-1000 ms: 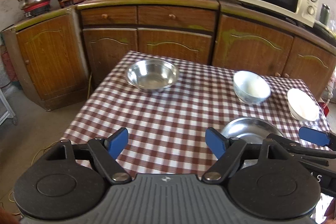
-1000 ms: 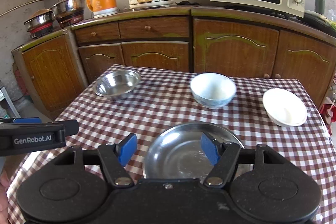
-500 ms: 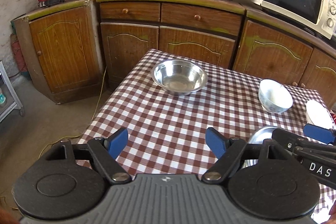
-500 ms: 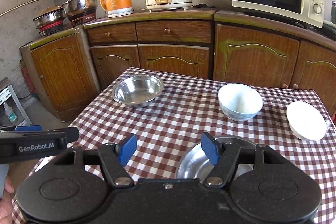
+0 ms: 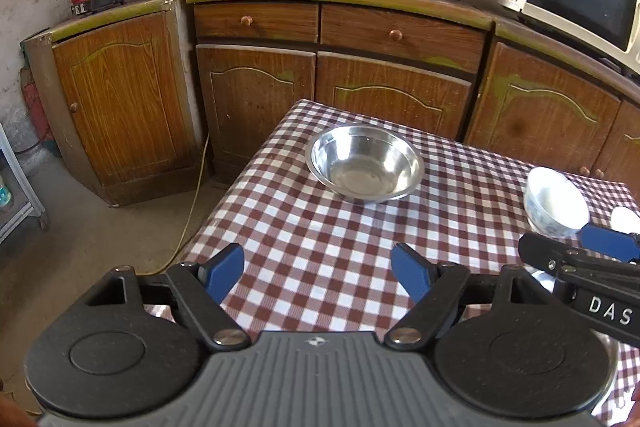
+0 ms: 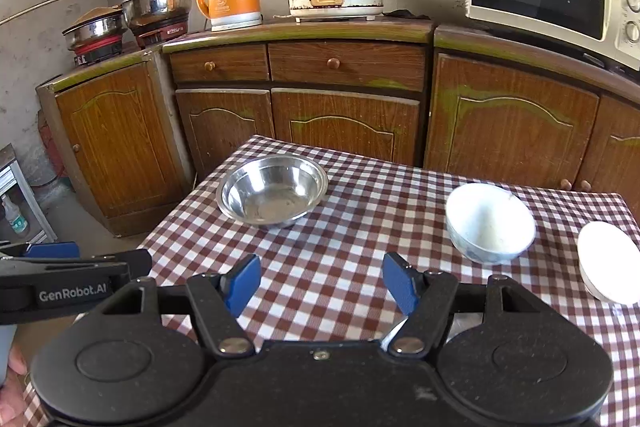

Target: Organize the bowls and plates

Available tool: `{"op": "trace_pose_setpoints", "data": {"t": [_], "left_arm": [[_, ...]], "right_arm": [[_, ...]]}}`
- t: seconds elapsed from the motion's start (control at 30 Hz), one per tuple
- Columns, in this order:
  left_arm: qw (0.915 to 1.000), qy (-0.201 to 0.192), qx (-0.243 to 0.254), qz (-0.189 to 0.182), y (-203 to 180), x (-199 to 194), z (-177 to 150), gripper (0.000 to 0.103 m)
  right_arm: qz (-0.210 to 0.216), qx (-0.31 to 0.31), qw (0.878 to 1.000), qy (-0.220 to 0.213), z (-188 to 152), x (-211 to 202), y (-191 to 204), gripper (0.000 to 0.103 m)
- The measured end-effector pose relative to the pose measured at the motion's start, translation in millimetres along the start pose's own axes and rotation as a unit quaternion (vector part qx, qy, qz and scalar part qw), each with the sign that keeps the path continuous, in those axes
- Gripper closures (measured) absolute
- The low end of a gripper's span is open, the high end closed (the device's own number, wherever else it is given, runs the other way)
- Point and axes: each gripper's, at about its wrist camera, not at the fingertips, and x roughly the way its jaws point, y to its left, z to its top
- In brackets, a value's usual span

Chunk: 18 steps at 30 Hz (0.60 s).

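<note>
**Both grippers open and empty, short of the dishes**

Left gripper [image 5: 318, 273]: jaws stood wide open, nothing between the blue pads, only red-and-white checked tabletop [image 5: 320, 227] under them. Right gripper [image 6: 320, 283]: same, wide open, holding nothing.

Task items, all resting on the tabletop and well apart:
- Round stainless-steel bowl [image 5: 364, 163], upright, empty, far-left part of the cloth. It lay ahead of the left jaws and slightly to their right; from the right wrist view it sat ahead and to the left. Judged nearer to the left gripper.
- White ceramic bowl with blue pattern [image 6: 490, 223], upright, ahead-right of the right jaws. Right hand looked the nearer one.
- Shallow white dish [image 6: 608, 261], near the right table edge, right of the ceramic bowl.
- Flat steel plate [image 6: 394, 335], closest to the person, almost fully hidden under the right gripper body; only a sliver of rim showed.

All items are round, so no long axis to align to; the approach probably turns on getting one pad over a rim.

Hard to read: white dish cut off by the frame edge in the left view, plate extent unknown, no stacking spot evident.
</note>
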Motion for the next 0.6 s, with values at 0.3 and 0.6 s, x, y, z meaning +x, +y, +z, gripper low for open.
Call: {"op": "trace_pose_setpoints", "data": {"t": [0.3, 0.6], "left_arm": [[0.9997, 0.011, 0.000, 0.021, 6, 42, 16, 0.020], [0.9993, 0.008, 0.009, 0.034, 7, 71, 30, 0.020]], "right_arm": [[0.004, 0.005, 1.000, 0.004, 16, 52, 2, 0.023], [0.008, 0.002, 1.000, 0.005, 30, 96, 2, 0.023]]}}
